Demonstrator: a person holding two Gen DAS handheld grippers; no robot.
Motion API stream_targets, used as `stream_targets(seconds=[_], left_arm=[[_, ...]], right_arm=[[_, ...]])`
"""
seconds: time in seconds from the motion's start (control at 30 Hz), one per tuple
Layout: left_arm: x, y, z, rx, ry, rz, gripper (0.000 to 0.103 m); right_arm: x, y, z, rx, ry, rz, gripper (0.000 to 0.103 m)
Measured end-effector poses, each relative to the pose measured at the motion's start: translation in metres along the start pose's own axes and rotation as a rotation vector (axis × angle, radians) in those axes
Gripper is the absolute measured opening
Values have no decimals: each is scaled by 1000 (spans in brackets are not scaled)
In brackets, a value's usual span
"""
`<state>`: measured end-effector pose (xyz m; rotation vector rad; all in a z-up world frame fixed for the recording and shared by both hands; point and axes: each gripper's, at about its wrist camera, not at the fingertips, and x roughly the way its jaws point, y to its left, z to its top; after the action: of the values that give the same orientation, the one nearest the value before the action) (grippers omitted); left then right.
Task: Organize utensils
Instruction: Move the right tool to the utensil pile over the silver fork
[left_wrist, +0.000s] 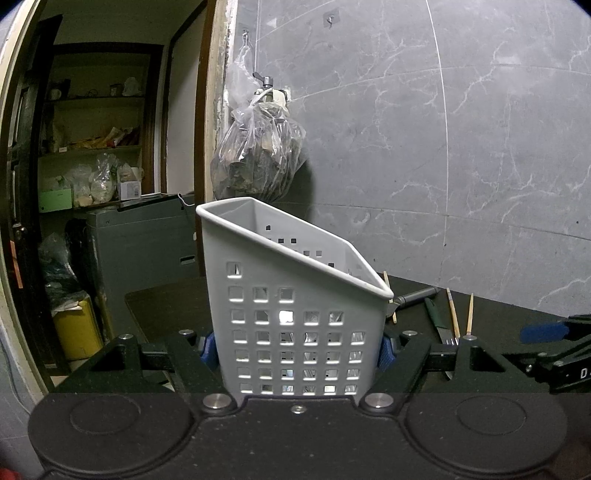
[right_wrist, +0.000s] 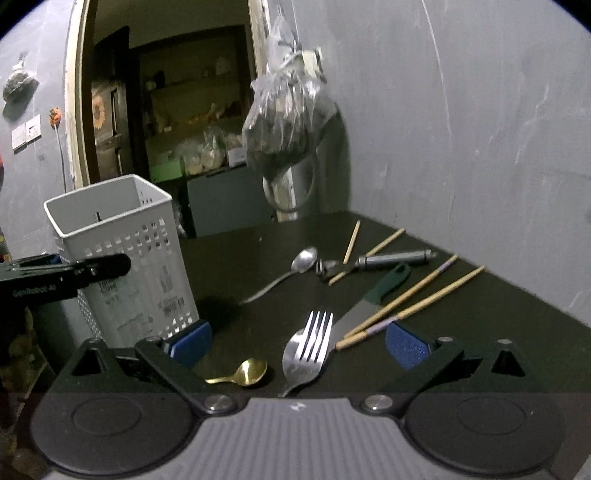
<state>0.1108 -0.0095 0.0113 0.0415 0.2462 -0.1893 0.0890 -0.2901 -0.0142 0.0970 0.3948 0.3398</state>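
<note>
A white perforated utensil holder (left_wrist: 295, 314) stands upright on the black table, with my left gripper (left_wrist: 297, 349) shut on its lower sides. The right wrist view shows the same holder (right_wrist: 122, 236) at the left, empty as far as I can see. My right gripper (right_wrist: 299, 343) is open low over the table. Between its blue pads lie a steel fork (right_wrist: 316, 328) on top of a large spoon (right_wrist: 299, 369), with a small gold spoon (right_wrist: 247, 371) to their left. Farther back are a silver spoon (right_wrist: 295, 266), a green-handled knife (right_wrist: 384, 284), several chopsticks (right_wrist: 417, 299) and a grey-handled tool (right_wrist: 395, 258).
The black table (right_wrist: 498, 325) ends at a grey tiled wall on the right and behind. A filled plastic bag (right_wrist: 288, 122) hangs from the wall above the table's far corner. An open doorway with shelves lies behind the holder. My right gripper's body (left_wrist: 546, 332) shows at the right edge.
</note>
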Motion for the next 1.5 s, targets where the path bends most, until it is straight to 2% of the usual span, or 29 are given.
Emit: stream_targets(seconds=[0.17,0.63,0.83,1.13,1.2,1.33,1.4,1.5], left_arm=[[0,0,0,0,0,0,76],[1,0,0,1,0,0,76],[1,-1,0,1,0,0,76],[1,-1,0,2,0,0,76],[0,-1,0,1,-1,0,76],[1,-1,0,2,0,0,76],[1,-1,0,1,0,0,76],[0,-1,-1,2,0,0,76]], right_arm=[[9,-4,-1,20,55,6,103],[41,-13,5,30,197,-71,102],[52,-15,7,24,246,-57,95],[59,-14,11,10,240,-29,71],[60,-14,11,6,237,-28,58],[60,-15,11,12,234,-19,49],[60,-17,12,19,233,-16,37],[60,-19,12,33,232,-18,27]])
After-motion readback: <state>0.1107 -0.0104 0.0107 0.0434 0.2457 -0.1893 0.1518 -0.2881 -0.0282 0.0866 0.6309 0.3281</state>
